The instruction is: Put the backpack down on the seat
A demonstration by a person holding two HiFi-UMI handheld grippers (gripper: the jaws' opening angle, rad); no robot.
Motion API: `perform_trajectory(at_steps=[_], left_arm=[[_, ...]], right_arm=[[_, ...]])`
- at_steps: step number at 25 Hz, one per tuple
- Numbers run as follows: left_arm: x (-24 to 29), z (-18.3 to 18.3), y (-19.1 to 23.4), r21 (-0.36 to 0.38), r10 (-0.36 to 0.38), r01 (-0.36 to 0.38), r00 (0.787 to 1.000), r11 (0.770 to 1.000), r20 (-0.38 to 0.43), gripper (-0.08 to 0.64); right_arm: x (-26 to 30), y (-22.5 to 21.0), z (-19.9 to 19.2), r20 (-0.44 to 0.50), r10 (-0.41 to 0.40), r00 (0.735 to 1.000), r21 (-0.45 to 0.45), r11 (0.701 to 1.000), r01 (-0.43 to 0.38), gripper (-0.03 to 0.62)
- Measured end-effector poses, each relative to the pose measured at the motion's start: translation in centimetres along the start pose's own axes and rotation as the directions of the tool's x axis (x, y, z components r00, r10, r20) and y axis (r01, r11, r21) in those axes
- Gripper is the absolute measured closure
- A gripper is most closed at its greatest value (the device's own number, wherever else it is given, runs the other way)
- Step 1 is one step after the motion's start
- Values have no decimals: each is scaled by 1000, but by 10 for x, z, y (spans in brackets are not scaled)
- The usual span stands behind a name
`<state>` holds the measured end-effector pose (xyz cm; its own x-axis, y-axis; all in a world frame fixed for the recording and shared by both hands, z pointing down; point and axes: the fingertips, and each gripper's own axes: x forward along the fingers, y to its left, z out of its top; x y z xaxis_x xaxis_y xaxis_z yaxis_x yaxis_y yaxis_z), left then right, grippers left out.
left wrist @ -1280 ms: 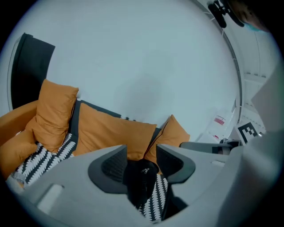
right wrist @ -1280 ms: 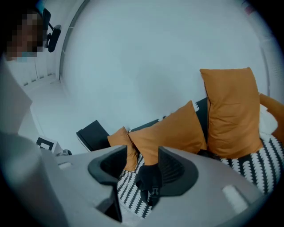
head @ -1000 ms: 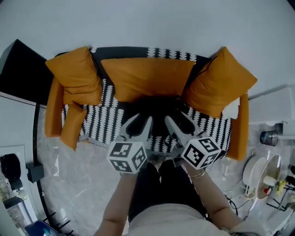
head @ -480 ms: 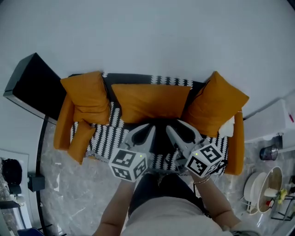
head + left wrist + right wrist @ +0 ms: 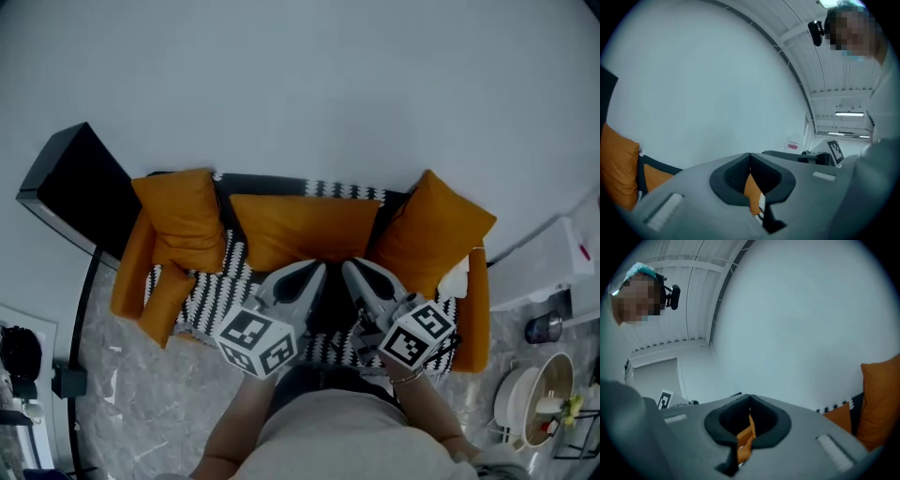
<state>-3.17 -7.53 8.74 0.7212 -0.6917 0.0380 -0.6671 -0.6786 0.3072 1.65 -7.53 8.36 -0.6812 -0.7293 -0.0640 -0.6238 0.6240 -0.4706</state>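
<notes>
A black backpack (image 5: pixel 334 309) lies on the black-and-white patterned seat (image 5: pixel 234 274) of an orange sofa, mostly hidden behind my grippers. My left gripper (image 5: pixel 313 274) and right gripper (image 5: pixel 353 272) hang side by side above its front, both pointing level at the sofa back. Their jaws have just been closing and now stand shut with nothing between them. In the left gripper view the pads (image 5: pixel 750 154) meet over orange cushion and wall. The right gripper view shows its pads (image 5: pixel 750 397) touching likewise.
Three orange cushions lean on the sofa back: left (image 5: pixel 183 217), middle (image 5: pixel 302 225), right (image 5: pixel 433 234). A black cabinet (image 5: pixel 75 186) stands left of the sofa. A white unit (image 5: pixel 553 264) and small appliances (image 5: pixel 534 403) sit at the right. A pale wall rises behind.
Both grippers have risen off the backpack and their jaws have gone from open to shut, empty. The backpack stays on the seat.
</notes>
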Motion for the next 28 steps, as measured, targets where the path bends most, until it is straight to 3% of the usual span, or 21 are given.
perform_trajectory(at_steps=[3,7,11,17,28], left_arm=[[-1,2,-8,8,-26,26,1000,1000,2,552],[-2,0,-6,33,-1,2,1000,999,-27,554],[-7,-6,4,4,42,-42,997,999,-61,554],[-6,-11,4,24,68,-66,995,998,-79,554],[-6,-17,2,9,49,-48,995,999,-89,554]], right_arm=[[0,9,4,11,40,999,-1,999,-40,589],[1,11,5,40,52,998,4,999,-52,589],[3,16,0,10,64,998,-41,997,-64,589],[8,25,-7,-49,83,995,-110,990,-88,589],[10,20,-17,-78,17,997,-218,975,-34,589]])
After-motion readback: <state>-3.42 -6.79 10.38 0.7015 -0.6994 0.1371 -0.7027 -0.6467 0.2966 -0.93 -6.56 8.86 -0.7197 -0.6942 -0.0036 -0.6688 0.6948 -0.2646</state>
